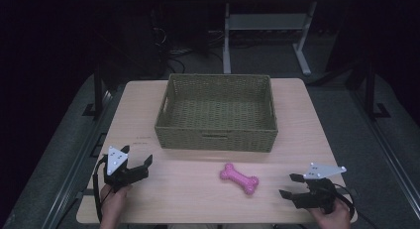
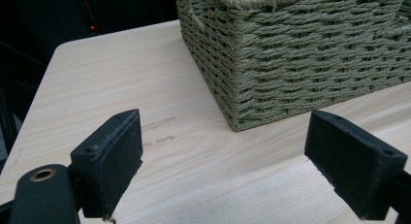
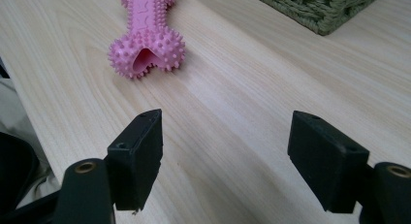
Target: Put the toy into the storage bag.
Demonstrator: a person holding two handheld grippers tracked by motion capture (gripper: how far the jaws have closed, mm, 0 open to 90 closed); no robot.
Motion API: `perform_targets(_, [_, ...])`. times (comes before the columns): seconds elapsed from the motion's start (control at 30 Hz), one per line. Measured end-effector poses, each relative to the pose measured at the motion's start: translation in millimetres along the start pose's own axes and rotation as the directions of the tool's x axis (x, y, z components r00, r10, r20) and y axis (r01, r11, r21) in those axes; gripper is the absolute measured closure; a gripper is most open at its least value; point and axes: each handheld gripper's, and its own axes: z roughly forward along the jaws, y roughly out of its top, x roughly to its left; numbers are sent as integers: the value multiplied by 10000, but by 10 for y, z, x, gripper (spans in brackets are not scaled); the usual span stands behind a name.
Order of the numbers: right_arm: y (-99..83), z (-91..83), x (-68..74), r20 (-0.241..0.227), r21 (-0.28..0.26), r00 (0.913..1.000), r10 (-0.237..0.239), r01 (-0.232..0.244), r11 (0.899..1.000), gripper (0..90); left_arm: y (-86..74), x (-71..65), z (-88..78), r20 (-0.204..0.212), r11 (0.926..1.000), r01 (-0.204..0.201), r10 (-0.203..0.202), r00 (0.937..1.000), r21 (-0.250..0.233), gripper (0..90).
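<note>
From up high we see a pink bone toy [image 1: 239, 178] lying flat on the counter [image 1: 188, 189], just in front of the woven basket [image 1: 216, 140] and between our two hands. It's nearer our right gripper [image 1: 291, 185], which sits low at the front edge and points toward the toy with its fingers spread wide and nothing between them. Our left gripper [image 1: 140, 160] is off at the other side, well apart from the toy, fingers also spread and empty.

In the left gripper view we're looking past the open fingers [image 2: 111, 156] at the basket's near corner [image 2: 291, 73] and bare wood. Nothing to grab there.

In the right gripper view the toy [image 3: 148, 49] lies ahead and a bit left of the fingers [image 3: 138, 156], knobby end toward us, not touching them. We'd guess it's light, soft rubber that squishes some, and the nubs should keep it from slipping. The narrow middle shaft looks like the best place to pinch. Nothing blocks the way; the basket's tall wall would only matter for a lift over it.
</note>
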Motion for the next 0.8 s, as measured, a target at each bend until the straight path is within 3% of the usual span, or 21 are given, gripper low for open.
perform_targets(0.1, [39,16,19,40,57,9998,-214,214,9998,272,0,-1,-2,-76,10000,18,-18,10000,13,130])
perform_targets(0.37, [201,54,62,-483,170,9975,-510,519,9985,271,-4,4,-8,-105,10000,37,-37,9999,-12,130])
perform_targets(0.67, [315,97,97,-688,449,9942,-828,860,9953,264,16,-25,11,-179,9999,105,-106,9998,-78,130])
perform_targets(0.8, [382,115,126,-712,464,9923,-1018,1053,9934,263,11,-34,32,-11,9999,141,-141,9999,-42,130])
